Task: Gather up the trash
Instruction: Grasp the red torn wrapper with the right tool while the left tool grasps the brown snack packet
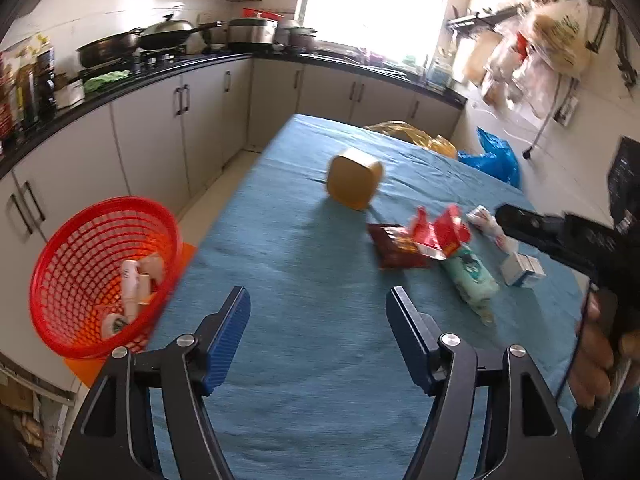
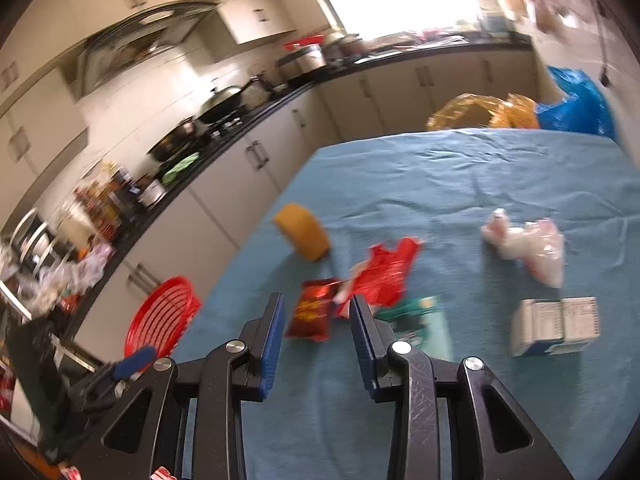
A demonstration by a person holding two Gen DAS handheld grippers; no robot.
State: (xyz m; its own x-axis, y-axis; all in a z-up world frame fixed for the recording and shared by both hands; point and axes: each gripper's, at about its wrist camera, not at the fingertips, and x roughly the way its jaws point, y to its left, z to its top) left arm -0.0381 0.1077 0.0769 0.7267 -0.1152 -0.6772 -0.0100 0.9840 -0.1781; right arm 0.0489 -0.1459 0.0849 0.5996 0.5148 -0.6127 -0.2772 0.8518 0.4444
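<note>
A red mesh basket (image 1: 105, 276) holding several pieces of trash stands off the blue-clothed table's (image 1: 304, 344) left edge; it also shows in the right wrist view (image 2: 160, 320). On the cloth lie a yellow box (image 1: 354, 178), a dark red snack bag (image 1: 394, 246), a torn red wrapper (image 1: 440, 232), a green tissue pack (image 1: 472, 280), a white crumpled bag (image 1: 490, 224) and a small white-blue carton (image 1: 522, 270). My left gripper (image 1: 318, 300) is open and empty above the cloth. My right gripper (image 2: 316, 306) is open and empty, hovering just short of the snack bag (image 2: 312, 312) and red wrapper (image 2: 384, 276).
Kitchen counters with pans (image 1: 116, 46) and cabinets run along the left and far side. Yellow (image 1: 416, 134) and blue (image 1: 496, 158) plastic bags sit past the table's far right corner. The carton (image 2: 556, 330) and white bag (image 2: 532, 246) lie right of my right gripper.
</note>
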